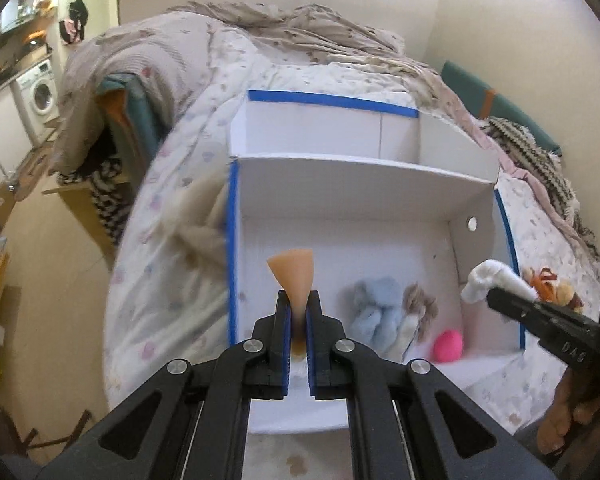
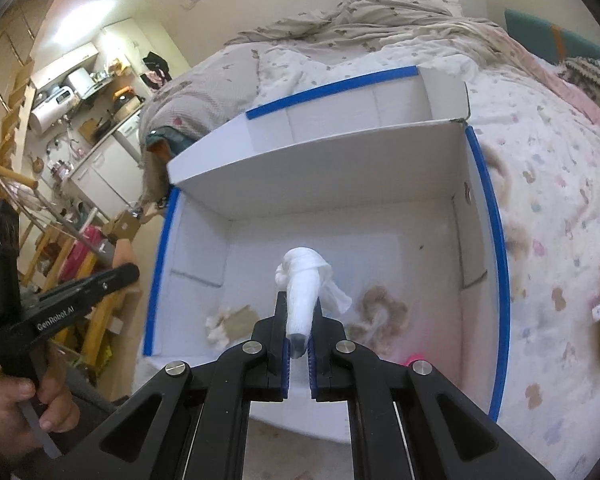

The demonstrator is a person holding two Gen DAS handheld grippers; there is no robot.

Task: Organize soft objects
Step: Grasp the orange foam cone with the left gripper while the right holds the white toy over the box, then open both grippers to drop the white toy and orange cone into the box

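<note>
My left gripper (image 1: 298, 310) is shut on a peach, fan-shaped soft piece (image 1: 292, 274), held above the near left part of a white box with blue-taped edges (image 1: 232, 248). On the box floor lie a light blue plush (image 1: 374, 314), a brown fluffy item (image 1: 420, 304) and a pink ball (image 1: 448, 346). My right gripper (image 2: 299, 314) is shut on a white rolled cloth (image 2: 304, 280) over the same box (image 2: 496, 240). It shows at the right edge of the left wrist view (image 1: 500, 296). In the right wrist view the left gripper (image 2: 128, 274) enters from the left.
The box rests on a bed with a flowered quilt (image 2: 548, 184) and a crumpled blanket (image 1: 300, 28) behind it. An orange-brown plush toy (image 1: 552, 282) lies on the quilt right of the box. A kitchen with a washing machine (image 1: 40, 94) is far left.
</note>
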